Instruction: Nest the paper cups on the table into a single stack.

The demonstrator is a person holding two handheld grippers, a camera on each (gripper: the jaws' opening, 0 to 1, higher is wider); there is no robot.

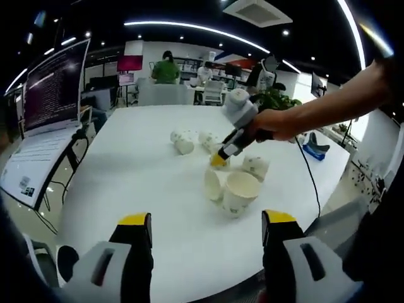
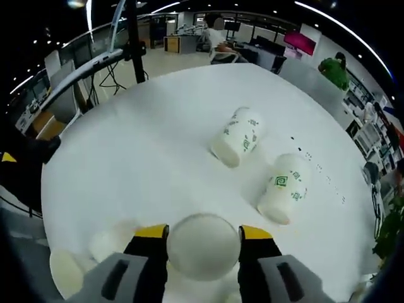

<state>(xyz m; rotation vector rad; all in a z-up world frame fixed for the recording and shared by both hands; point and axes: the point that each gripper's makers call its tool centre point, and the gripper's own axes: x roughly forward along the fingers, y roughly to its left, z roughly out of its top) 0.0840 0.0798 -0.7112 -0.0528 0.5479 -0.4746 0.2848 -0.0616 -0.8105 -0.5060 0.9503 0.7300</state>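
Left gripper view: left gripper (image 1: 205,230) low by the near edge of the table (image 1: 126,189), jaws wide apart, nothing between them. Five cups out on the middle of the table. Two lying near the far edge, one (image 1: 184,142) next to another (image 1: 209,140). Three closer in: one (image 1: 255,166) on the right, one (image 1: 213,184) on its side, and a big open one (image 1: 240,193) touching it, mouth facing this way. Right gripper (image 1: 218,160) reaching in over that bunch, held by a hand (image 1: 273,124), yellow tips down among the cups.

Right gripper view: right gripper (image 2: 203,237) with a cup (image 2: 202,246) sitting between its jaws, round end up. Looks snug against both jaws, so probably held, but cannot tell for sure if pinched tight. Two more cups lying on their sides farther out, one (image 2: 238,136) toward the middle and one (image 2: 284,187) toward the right edge, apart from each other. Pale cup shapes low on the left, blurry.

Step in hand, as a guess: picking up the first cup. No stack made yet. Next: lift this cup, turn it to line up with another cup's open mouth, and slide it straight in. Easy to knock or roll the loose ones.
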